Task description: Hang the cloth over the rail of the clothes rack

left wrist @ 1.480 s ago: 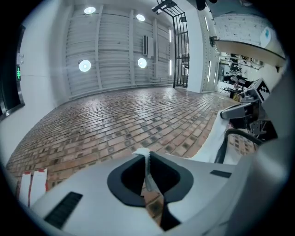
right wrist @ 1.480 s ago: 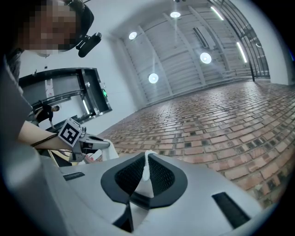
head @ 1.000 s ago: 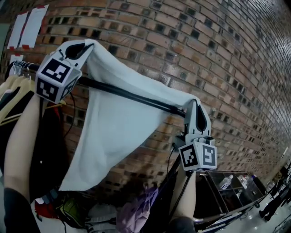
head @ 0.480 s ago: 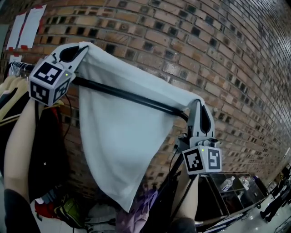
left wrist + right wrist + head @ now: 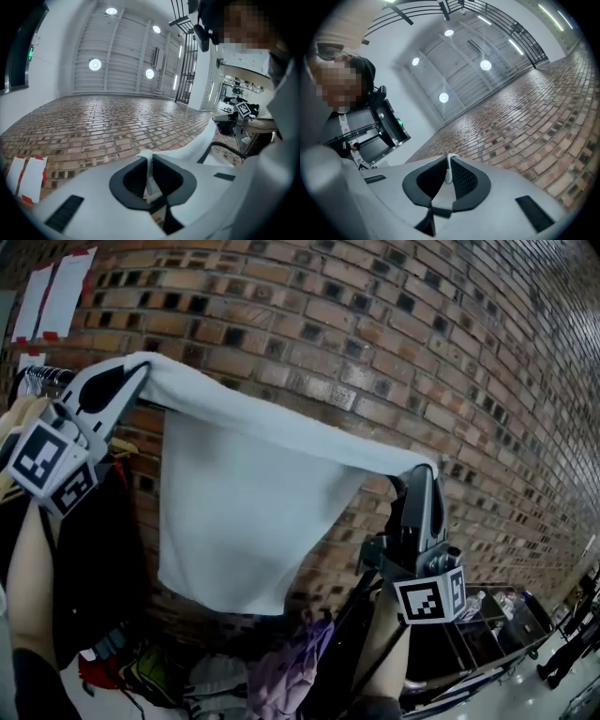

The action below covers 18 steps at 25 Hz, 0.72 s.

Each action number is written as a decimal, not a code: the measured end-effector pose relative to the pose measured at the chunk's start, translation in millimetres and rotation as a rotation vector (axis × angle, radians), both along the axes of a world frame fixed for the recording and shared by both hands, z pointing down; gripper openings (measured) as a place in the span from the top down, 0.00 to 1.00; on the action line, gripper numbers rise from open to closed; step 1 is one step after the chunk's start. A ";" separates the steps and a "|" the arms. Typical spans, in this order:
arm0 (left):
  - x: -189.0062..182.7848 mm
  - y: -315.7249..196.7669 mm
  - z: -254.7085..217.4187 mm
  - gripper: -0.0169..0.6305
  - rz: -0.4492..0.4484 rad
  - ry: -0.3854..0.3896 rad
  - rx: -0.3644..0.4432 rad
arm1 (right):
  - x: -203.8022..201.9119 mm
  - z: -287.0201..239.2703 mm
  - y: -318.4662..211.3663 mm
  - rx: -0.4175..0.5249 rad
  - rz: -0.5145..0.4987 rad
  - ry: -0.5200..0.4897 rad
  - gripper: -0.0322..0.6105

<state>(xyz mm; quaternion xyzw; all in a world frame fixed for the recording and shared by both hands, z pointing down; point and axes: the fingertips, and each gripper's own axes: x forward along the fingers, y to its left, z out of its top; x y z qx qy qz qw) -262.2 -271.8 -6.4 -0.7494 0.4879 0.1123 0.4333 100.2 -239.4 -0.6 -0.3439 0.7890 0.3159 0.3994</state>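
A white cloth is stretched between my two grippers in front of the brick wall, its lower part hanging down. The left gripper is shut on the cloth's upper left corner, and a thin fold of cloth shows between its pads. The right gripper is shut on the upper right corner, where the cloth's edge sits pinched. The black rail of the clothes rack shows only at the far left. The cloth hides the rest of it.
Hung garments crowd the rail's left end. White papers are taped to the brick wall. A heap of clothes lies below, and a trolley stands at the lower right.
Both grippers have come down, the left one also swinging left. The cloth, which was above and behind the rail, now covers the rail, and its hanging part has flattened out.
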 end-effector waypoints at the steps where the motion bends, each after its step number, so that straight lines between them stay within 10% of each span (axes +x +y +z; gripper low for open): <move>1: -1.5 8.5 8.7 0.90 0.010 0.003 0.003 | -1.7 6.9 6.4 0.011 0.009 0.009 0.88; 18: -3.8 14.6 213.0 0.90 -0.108 0.074 -0.232 | -6.1 178.2 -9.1 -0.229 0.116 0.182 0.88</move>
